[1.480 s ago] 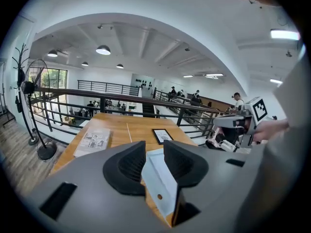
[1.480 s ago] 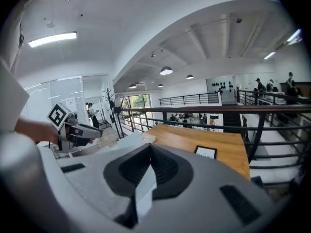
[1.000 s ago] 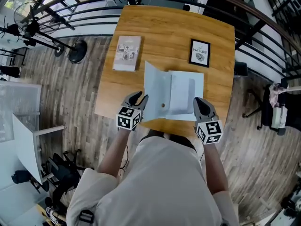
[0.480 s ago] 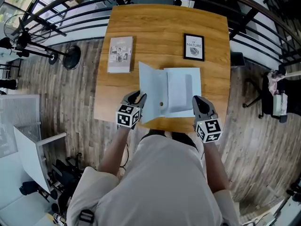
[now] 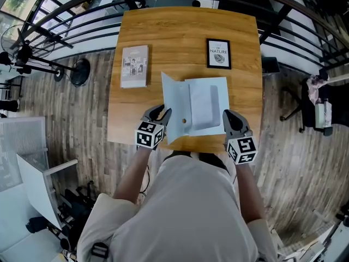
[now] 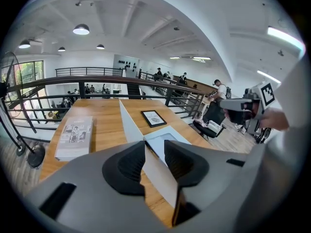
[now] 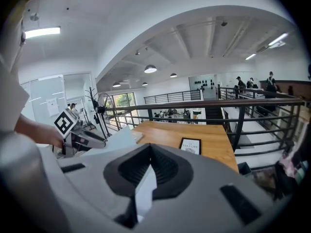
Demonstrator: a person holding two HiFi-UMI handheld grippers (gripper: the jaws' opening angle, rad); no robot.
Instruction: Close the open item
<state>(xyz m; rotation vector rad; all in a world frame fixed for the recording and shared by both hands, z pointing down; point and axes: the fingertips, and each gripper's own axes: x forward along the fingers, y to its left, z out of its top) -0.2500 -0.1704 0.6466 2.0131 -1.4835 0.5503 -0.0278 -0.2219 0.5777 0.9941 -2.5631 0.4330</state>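
Left claw (image 5: 162, 114) (image 6: 154, 148): the jaws are closed to a narrow gap on the near edge of the folder's front cover (image 5: 175, 109) (image 6: 160, 176); the ribbed pads (image 6: 130, 165) sit against the thin sheet on both sides.
Right claw (image 5: 228, 117) (image 7: 149, 153): the jaws are nearly together, pinching the pale right-hand edge of the folder (image 5: 206, 109) (image 7: 145, 191), which runs up between the pads.
Front cover: it is lifted off the worktop and stands tilted, its free edge up on the left side, with a small round dot near its lower part.
Folder: pale blue-white and open, it lies at the near edge of the worktop (image 5: 180, 31), between the two claws. Its right half rests flat on the wood, with a lighter rectangle showing inside it.
Hands: a hand and forearm reach forward from a white shirt (image 5: 191, 212) to each claw; each claw carries a cube with square markers.
Magazine (image 5: 134, 65) (image 6: 74, 137): it lies flat to the left of the folder and further back, well apart from it.
Framed picture (image 5: 218, 53) (image 6: 153, 118) (image 7: 190, 145): black frame with the word NATURE, flat on the wood beyond the folder's right half and apart from it.
Worktop: square, warm-toned wood, standing on a plank floor.
Railing (image 5: 82, 10) (image 7: 252, 103): dark metal bars run past the far side of the worktop.
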